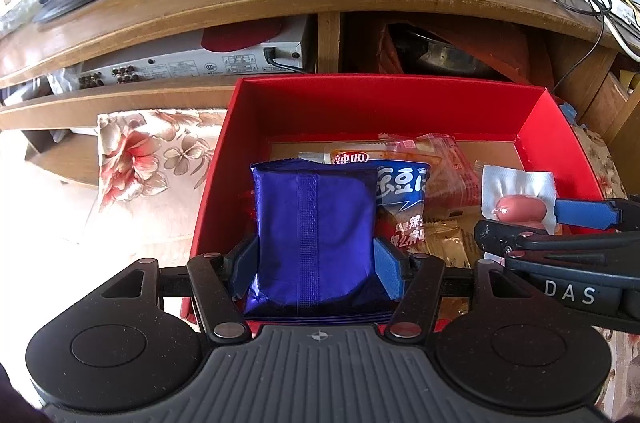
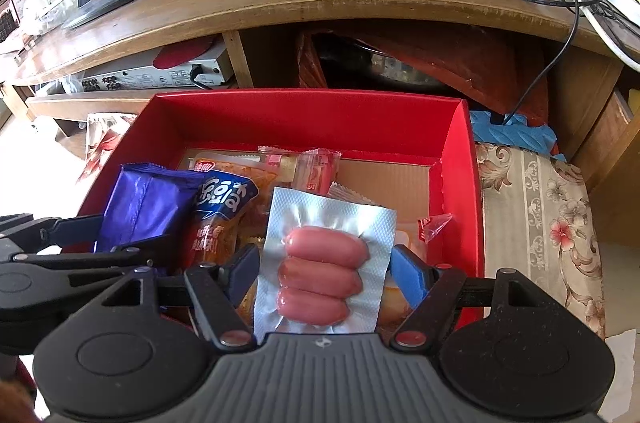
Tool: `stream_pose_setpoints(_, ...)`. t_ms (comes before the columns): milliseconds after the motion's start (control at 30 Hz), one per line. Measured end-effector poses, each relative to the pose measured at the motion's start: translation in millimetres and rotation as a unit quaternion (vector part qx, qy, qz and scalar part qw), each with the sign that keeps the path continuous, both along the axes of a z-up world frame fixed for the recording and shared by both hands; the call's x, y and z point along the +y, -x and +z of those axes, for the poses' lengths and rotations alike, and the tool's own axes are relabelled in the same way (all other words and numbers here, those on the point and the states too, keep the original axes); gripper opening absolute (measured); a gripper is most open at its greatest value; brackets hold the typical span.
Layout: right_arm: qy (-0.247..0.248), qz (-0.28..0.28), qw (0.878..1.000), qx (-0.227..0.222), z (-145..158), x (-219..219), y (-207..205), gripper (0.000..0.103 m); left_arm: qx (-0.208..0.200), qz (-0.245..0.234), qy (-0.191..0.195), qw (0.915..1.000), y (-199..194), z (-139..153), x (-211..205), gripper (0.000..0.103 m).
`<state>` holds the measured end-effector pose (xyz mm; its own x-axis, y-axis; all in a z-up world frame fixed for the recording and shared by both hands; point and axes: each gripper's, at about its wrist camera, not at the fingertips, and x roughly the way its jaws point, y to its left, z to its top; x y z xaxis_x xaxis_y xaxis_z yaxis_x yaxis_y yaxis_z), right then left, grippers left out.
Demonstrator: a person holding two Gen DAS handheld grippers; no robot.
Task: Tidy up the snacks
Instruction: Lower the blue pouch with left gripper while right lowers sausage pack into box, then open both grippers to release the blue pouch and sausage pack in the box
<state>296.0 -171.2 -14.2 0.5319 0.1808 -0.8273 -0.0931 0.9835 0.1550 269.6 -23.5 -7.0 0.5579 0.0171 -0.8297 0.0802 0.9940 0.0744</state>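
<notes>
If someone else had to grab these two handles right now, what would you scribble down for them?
Left gripper: fingers clamped on a purple packet, held over the red box.
Right gripper: fingers clamped on a sausage pack, also over the box.
In the box: a blue-labelled snack bag and several clear-wrapped snacks at the back.
Done: some snacks already lie inside.
Left: set both held packs down in the box, probably the bare right part of its floor, and let go.

Lower snacks in red box (image 1: 552,127) buried, labels half-covered by purple packet (image 1: 316,235).
</notes>
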Motion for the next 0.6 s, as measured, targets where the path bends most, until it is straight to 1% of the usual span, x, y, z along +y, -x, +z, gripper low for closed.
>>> stream_pose_setpoints(133,-0.002,0.001,1.0,0.001,4,-1,2,0.071,-0.003,0.002,0.004,1.0,3,3,2,0.071)
stream_pose_setpoints(600,0.0,-0.001,1.0,-0.015,24,-2,18,0.072,-0.02,0.003,0.02,0.9996,21,18,3,0.074)
